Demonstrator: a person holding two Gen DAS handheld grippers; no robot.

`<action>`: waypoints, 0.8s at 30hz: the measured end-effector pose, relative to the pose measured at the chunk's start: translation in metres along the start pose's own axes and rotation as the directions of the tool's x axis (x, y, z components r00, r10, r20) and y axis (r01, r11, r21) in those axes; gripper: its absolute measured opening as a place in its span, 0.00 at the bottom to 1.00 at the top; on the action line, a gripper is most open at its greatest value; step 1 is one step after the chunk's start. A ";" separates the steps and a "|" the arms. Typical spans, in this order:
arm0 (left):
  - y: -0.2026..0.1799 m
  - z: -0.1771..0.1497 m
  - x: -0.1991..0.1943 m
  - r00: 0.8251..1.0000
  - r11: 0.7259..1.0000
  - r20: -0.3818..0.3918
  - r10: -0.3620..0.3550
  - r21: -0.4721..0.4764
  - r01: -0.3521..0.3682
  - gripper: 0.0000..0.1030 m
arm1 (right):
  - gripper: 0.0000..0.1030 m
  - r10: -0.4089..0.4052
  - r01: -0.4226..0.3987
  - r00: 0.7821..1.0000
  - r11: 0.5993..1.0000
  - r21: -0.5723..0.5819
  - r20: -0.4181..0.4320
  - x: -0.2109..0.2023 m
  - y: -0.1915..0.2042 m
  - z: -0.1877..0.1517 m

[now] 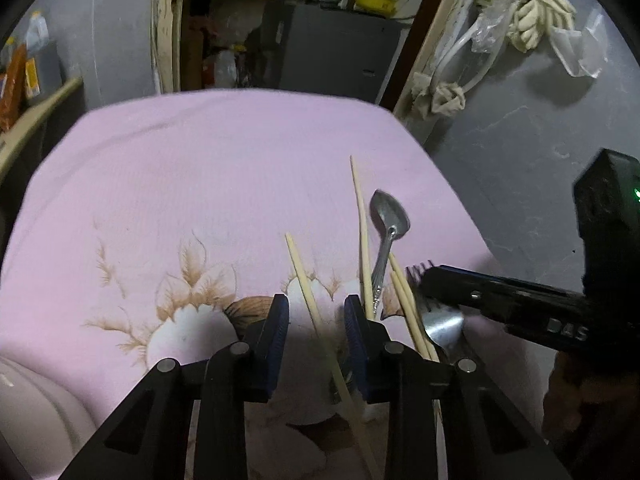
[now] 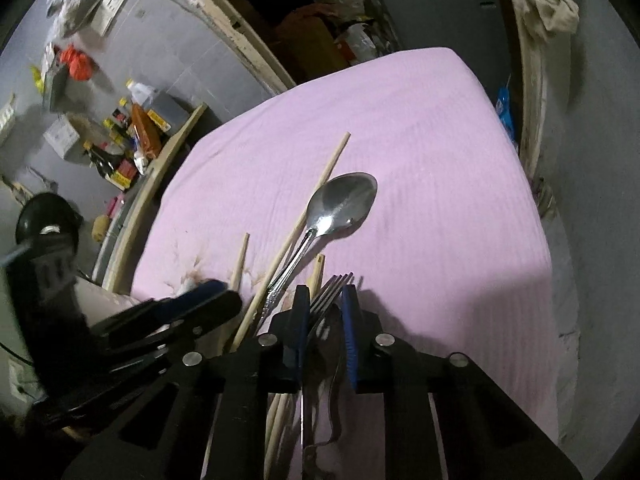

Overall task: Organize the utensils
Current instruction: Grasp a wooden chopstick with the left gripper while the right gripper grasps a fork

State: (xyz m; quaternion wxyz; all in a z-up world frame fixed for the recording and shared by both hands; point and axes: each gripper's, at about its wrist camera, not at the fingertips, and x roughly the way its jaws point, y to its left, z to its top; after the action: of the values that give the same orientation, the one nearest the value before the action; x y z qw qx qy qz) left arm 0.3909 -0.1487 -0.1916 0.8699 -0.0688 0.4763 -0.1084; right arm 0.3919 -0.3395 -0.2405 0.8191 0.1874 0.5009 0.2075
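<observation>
Utensils lie in a loose heap on a desk (image 1: 180, 168) covered in pink floral cloth, near the edge closest to the cameras and toward the right-hand corner in the left wrist view. Going left to right: left gripper (image 1: 316, 320) has its jaws partly spread with one chopstick (image 1: 310, 304) running between them; the pads do not look pressed on it yet, so nothing gripped there. Next a second, longer chopstick (image 1: 362, 232) and a spoon (image 1: 390, 216) lying bowl away from the cameras, then two more chopsticks (image 1: 404, 292) side by side, then the fork (image 2: 332, 292). Right gripper (image 2: 325, 300) is narrowed on the fork, pads look tight against its neck just behind the tines, fork resting on the cloth. Step in hand, as judged: both grippers are picking from the heap, fork on the right, chopstick on the left. Next move needs the left jaws to close fully on the thin stick, then lift each piece clear without dragging the neighbours and lay like with like. Risk: chopstick slipping or rolling out of the pads.
</observation>
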 end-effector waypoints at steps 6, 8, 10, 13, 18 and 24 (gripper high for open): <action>-0.007 0.007 0.012 0.997 0.998 -0.040 0.061 0.010 -0.060 0.12 | 0.11 0.032 -0.031 0.999 0.999 0.039 -0.011 -0.003 -0.002 -0.008; -0.008 0.009 0.013 0.996 0.997 -0.049 0.072 0.014 -0.072 0.09 | 0.10 0.043 -0.043 0.999 0.998 0.050 -0.007 -0.006 0.000 -0.010; -0.006 0.010 0.012 0.996 0.998 -0.056 0.063 -0.008 -0.063 0.06 | 0.09 0.050 -0.050 0.999 0.997 0.054 0.000 -0.011 0.000 -0.010; -0.001 0.008 0.004 0.998 0.998 -0.037 0.047 -0.038 -0.049 0.05 | 0.08 0.063 -0.064 0.998 0.996 0.062 0.020 -0.023 0.003 -0.012; 0.006 0.000 -0.032 0.998 0.997 0.059 0.003 -0.078 0.002 0.05 | 0.06 0.076 -0.079 0.995 0.996 0.051 0.071 -0.055 0.006 -0.017; 0.007 -0.012 -0.076 0.988 0.997 0.155 -0.009 -0.068 0.019 0.05 | 0.05 0.065 -0.066 0.987 0.998 0.004 0.150 -0.094 0.022 -0.027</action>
State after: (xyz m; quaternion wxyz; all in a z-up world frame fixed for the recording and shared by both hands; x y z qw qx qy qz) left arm 0.3420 -0.1223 -0.1375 0.9004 -0.1105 0.4105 -0.0921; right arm 0.3251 -0.3676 -0.1708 0.8463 0.2223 0.4325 0.2176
